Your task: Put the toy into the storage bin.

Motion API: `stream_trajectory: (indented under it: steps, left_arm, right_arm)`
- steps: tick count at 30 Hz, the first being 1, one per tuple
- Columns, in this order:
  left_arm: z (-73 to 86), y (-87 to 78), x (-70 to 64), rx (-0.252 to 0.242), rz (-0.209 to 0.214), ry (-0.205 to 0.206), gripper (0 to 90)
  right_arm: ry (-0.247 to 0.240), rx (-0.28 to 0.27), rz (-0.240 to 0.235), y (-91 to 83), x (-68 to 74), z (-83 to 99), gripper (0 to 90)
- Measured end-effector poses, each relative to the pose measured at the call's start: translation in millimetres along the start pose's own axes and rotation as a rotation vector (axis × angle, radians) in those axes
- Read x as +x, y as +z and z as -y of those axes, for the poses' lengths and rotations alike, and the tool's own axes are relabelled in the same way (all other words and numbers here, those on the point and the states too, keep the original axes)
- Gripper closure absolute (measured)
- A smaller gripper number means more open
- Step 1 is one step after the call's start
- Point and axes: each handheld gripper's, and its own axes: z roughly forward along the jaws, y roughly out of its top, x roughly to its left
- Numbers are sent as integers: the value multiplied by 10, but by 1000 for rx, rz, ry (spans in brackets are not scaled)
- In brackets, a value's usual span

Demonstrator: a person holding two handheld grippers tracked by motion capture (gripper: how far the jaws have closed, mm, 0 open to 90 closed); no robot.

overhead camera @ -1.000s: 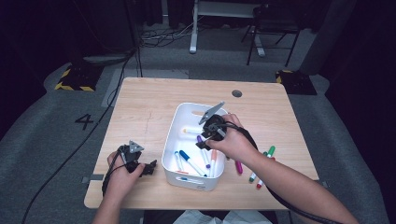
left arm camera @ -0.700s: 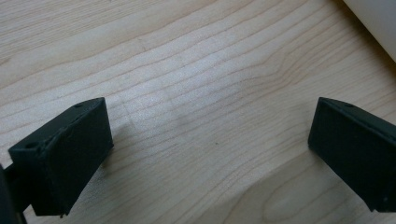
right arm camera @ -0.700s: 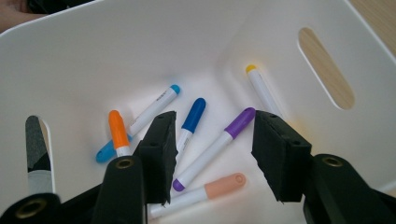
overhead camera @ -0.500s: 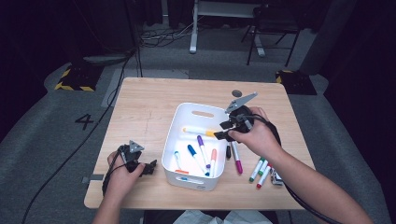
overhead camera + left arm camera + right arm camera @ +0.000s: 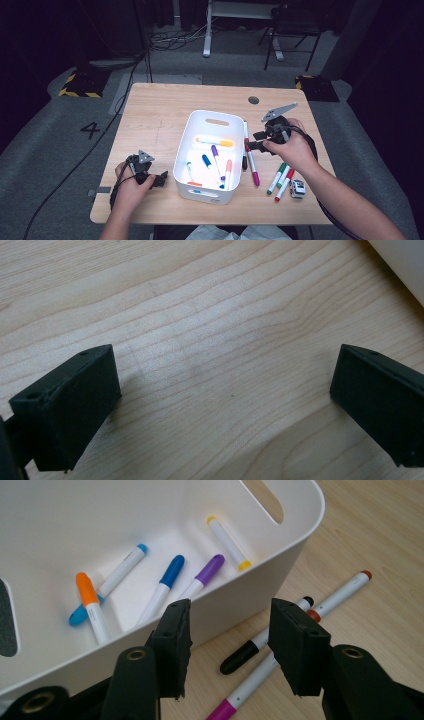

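Observation:
A white bin (image 5: 216, 114) stands mid-table with several markers inside, among them a yellow-capped one (image 5: 214, 142), a purple one (image 5: 216, 153) and a blue one (image 5: 207, 162). My right gripper (image 5: 254, 142) hovers just right of the bin, open and holding nothing. In the right gripper view its jaws (image 5: 227, 645) frame the bin wall (image 5: 240, 600), with a black marker (image 5: 244, 657) and a magenta marker (image 5: 250, 685) on the wood below. My left gripper (image 5: 158, 179) rests left of the bin, jaws wide open (image 5: 225, 390) over bare wood.
More markers lie on the table right of the bin: a red-tipped one (image 5: 246, 134), green ones (image 5: 276, 178) and a red one (image 5: 286, 184). A small white toy-like object (image 5: 297, 188) sits beside them. A cable grommet (image 5: 253, 100) marks the far side.
My right gripper has moved right, from above the bin to the table beside it, over the loose markers. The left gripper has stayed put.

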Motion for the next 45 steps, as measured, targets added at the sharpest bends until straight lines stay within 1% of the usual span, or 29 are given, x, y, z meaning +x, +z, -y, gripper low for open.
stream_trajectory:
  steps: [2, 3, 4, 6, 9, 11, 15, 18, 22, 24, 28, 30, 31, 32, 34, 36, 37, 38, 39, 40, 42, 45]
  left_arm:
    - [0, 0, 0, 0, 0, 0, 1]
    - [0, 0, 0, 0, 0, 0, 1]
    - [0, 0, 0, 0, 0, 0, 1]
    - [0, 0, 0, 0, 0, 0, 1]
    - [0, 0, 0, 0, 0, 0, 1]
    - [0, 0, 0, 0, 0, 0, 1]
    - [0, 0, 0, 0, 0, 0, 1]
    - [0, 0, 0, 0, 0, 0, 1]
    - [0, 0, 0, 0, 0, 0, 1]
    - [0, 0, 0, 0, 0, 0, 1]
    - [0, 0, 0, 0, 0, 0, 1]
    - [0, 0, 0, 0, 0, 0, 1]
    - [0, 0, 0, 0, 0, 0, 1]
    - [0, 0, 0, 0, 0, 0, 1]
    - [0, 0, 0, 0, 0, 0, 1]
    - [0, 0, 0, 0, 0, 0, 1]
    - [0, 0, 0, 0, 0, 0, 1]
    - [0, 0, 0, 0, 0, 0, 1]
    - [0, 0, 0, 0, 0, 0, 1]
    - [0, 0, 0, 0, 0, -1, 1]
    - [0, 0, 0, 0, 0, 0, 1]
    - [0, 0, 0, 0, 0, 0, 1]
  right_arm:
    - [6, 17, 5, 53, -38, 58, 523]
    - [21, 28, 10, 79, -51, 88, 525]
    - [18, 26, 9, 117, -75, 117, 533]
    - [33, 49, 10, 185, -100, 176, 544]
    - [33, 75, 6, 308, -153, 273, 554]
    - [45, 96, 3, 400, -183, 346, 559]
    - [57, 124, 12, 541, -241, 457, 568]
    - [80, 141, 13, 637, -287, 524, 574]
    - [92, 163, 30, 759, -352, 597, 581]
    - [105, 168, 25, 812, -365, 628, 582]
    - [106, 186, 34, 905, -381, 682, 585]
    - [108, 195, 32, 938, -388, 708, 591]
    - [109, 197, 40, 945, -390, 715, 603]
    - [112, 193, 38, 950, -387, 722, 610]
    - [116, 196, 49, 953, -396, 733, 626]
    - [124, 196, 69, 951, -421, 751, 643]
    - [135, 198, 65, 945, -429, 757, 656]
    - [135, 200, 75, 941, -449, 769, 668]
    - [143, 200, 81, 939, -461, 781, 680]
    - [155, 200, 96, 941, -480, 802, 701]
    - [158, 199, 103, 944, -501, 830, 724]
    - [183, 184, 109, 936, -528, 844, 749]
